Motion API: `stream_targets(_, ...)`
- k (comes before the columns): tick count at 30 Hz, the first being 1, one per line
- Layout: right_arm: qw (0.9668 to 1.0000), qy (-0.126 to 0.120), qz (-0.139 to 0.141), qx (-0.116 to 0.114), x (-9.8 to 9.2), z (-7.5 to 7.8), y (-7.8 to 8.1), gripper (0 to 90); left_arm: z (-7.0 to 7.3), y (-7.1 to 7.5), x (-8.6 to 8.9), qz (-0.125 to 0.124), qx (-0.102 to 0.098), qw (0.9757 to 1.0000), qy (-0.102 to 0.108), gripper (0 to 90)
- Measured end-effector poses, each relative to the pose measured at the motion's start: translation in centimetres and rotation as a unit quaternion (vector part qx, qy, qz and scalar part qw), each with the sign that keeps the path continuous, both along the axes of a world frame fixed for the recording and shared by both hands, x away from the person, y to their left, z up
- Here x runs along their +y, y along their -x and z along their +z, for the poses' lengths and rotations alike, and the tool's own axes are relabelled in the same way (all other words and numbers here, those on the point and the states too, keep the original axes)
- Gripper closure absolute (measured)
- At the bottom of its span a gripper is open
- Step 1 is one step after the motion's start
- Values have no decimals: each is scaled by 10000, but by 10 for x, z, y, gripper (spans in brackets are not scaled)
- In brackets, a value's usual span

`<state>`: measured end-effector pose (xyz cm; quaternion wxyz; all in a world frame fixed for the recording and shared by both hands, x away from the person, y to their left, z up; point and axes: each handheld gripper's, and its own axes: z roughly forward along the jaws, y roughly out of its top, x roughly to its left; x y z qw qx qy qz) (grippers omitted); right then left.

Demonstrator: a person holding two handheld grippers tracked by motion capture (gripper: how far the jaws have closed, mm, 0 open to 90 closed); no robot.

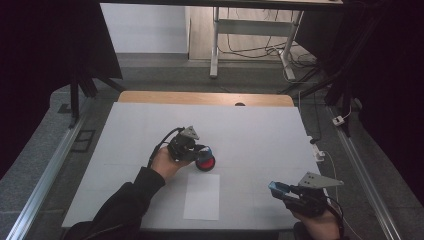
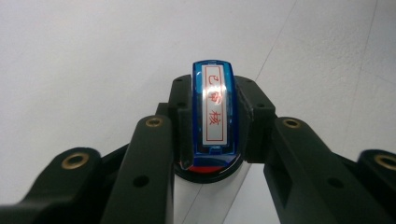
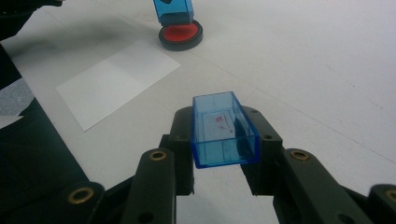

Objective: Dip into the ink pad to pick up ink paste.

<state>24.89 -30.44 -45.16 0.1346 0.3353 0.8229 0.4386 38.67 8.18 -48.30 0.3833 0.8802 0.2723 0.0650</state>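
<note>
My left gripper [image 2: 212, 140] has its fingers [image 2: 154, 154] clamped on the blue stamp [image 2: 212, 109]. The stamp's long axis runs straight out along the fingers in the left gripper view, label face towards the camera. In the right gripper view the stamp stands tilted, bottom end down on the red ink pad [image 3: 180, 35] near the middle of the white surface [image 1: 260, 130].

My right gripper [image 3: 224, 140] has its fingers closed on the blue stamp cap [image 3: 223, 128], near the surface's right front corner. The cap's long axis points along the fingers, open side up. The white paper sheet [image 1: 202, 196] lies flat just in front of the ink pad.
</note>
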Motion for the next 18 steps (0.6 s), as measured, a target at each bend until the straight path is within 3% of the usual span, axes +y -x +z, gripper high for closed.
stream_targets(4,10000,16,2,1,0,0,0,680,-2,-1,-2,28,-8,9999,-100,703)
stream_targets(18,10000,94,10,-4,1,0,1,680,-7,-4,-3,127,134,9997,-134,705)
